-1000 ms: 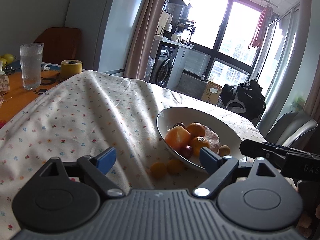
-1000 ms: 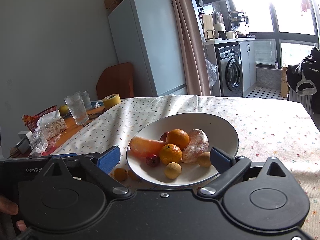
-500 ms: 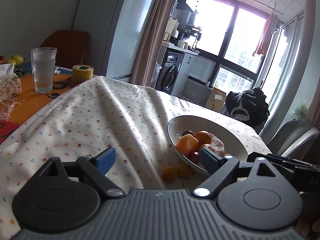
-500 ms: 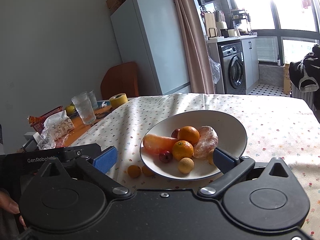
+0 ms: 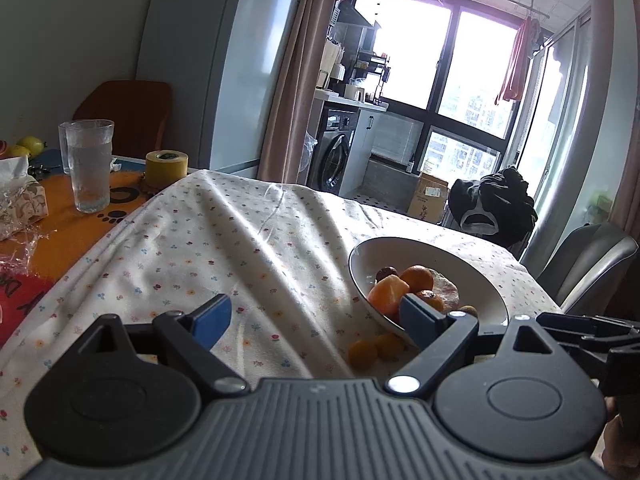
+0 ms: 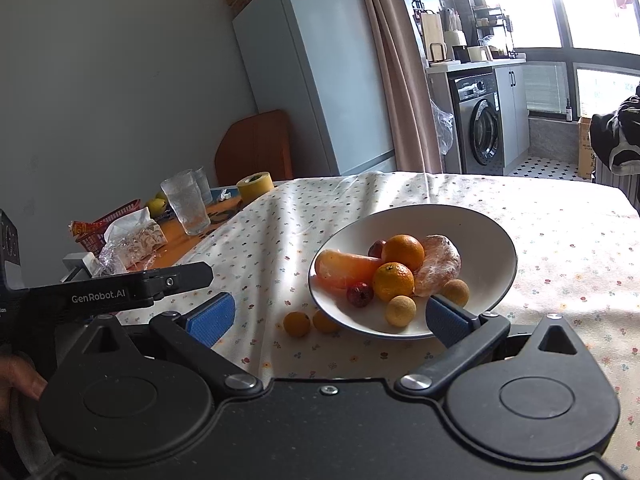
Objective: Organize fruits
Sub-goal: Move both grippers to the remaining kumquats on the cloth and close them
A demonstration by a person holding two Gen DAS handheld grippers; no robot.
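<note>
Most fruit already sits in the white round ceramic bowl; two small orange kumquats lie outside, between our right gripper's spread, empty jaws. Our left gripper is likewise released.

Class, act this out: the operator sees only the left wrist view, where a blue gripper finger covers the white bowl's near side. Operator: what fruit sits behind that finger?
Observer: A small dark red fruit lies in the shallow white bowl, beside a whole orange.
Operator: How many pale yellow ones are in there?
Observer: Two small pale yellow round fruits, both near the front rim.
Operator: Is the other gripper carrying anything?
Observer: No, the right hand-held gripper is open and empty.
</note>
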